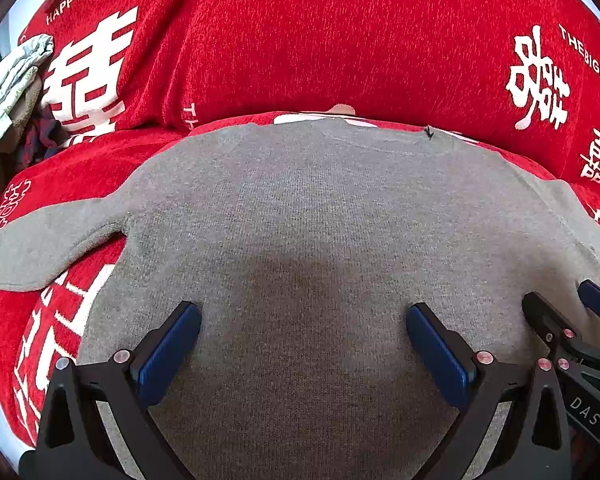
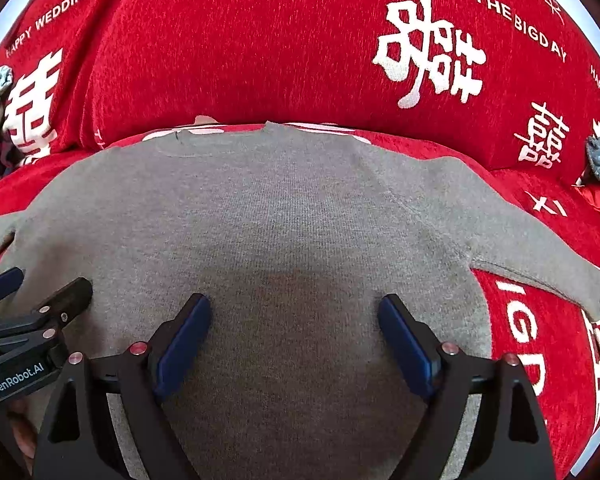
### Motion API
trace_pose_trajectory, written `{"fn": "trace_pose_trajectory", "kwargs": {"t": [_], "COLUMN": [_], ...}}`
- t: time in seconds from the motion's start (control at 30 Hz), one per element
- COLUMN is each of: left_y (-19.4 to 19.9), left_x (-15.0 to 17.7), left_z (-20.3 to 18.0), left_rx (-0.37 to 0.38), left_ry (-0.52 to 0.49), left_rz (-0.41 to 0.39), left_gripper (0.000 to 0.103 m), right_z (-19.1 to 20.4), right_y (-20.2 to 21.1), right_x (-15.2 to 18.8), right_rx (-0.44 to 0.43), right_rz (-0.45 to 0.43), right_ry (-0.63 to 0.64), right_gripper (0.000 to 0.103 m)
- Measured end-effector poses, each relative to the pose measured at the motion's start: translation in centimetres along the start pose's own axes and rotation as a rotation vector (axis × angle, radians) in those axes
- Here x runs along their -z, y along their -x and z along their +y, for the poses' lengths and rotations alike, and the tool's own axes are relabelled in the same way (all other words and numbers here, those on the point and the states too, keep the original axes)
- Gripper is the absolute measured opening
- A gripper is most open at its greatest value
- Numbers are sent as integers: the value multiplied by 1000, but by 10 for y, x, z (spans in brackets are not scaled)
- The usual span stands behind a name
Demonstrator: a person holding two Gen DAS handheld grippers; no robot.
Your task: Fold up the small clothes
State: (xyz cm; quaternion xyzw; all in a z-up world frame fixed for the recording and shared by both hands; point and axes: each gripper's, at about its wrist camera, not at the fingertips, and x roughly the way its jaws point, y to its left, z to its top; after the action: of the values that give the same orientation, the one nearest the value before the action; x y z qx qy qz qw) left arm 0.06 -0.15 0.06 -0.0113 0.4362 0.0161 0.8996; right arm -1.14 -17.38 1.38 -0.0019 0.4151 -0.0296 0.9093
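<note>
Left wrist view: a small grey sweater (image 1: 300,208) lies flat on a red sofa cover (image 1: 340,40), neckline toward the backrest, its left sleeve (image 1: 48,244) spread out to the side. The left hand-held gripper (image 1: 304,340) hovers over the lower body of the sweater with its jaws wide apart and nothing between them. A heap of other clothes (image 1: 12,92) sits at the far left of the sofa.

Right wrist view: the right hand-held gripper (image 2: 294,336) is likewise spread apart and empty above the hem area — the other sleeve (image 2: 540,264) stretches out to the right. The garment looks laid out but not yet folded, so the first fold seems in hand. The next move likely calls for pinching a sleeve or side edge and carrying it across the body.
</note>
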Motion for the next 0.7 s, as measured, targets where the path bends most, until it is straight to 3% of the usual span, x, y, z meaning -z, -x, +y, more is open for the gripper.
{"fn": "trace_pose_trajectory", "kwargs": {"t": [0.43,0.7], "left_y": [-3,-11], "left_x": [-7,-20], "left_z": [1,-1], "left_rx": [-2,-10], "left_ry": [1,10], "left_rz": [69,192], "left_gripper": [103,103], "right_z": [3,4], "right_y": [-5,-13], "right_x": [-8,-22], "right_rx": [21,17], "right_rz": [92,211], "right_ry": [-14,12], "right_gripper": [89,93]}}
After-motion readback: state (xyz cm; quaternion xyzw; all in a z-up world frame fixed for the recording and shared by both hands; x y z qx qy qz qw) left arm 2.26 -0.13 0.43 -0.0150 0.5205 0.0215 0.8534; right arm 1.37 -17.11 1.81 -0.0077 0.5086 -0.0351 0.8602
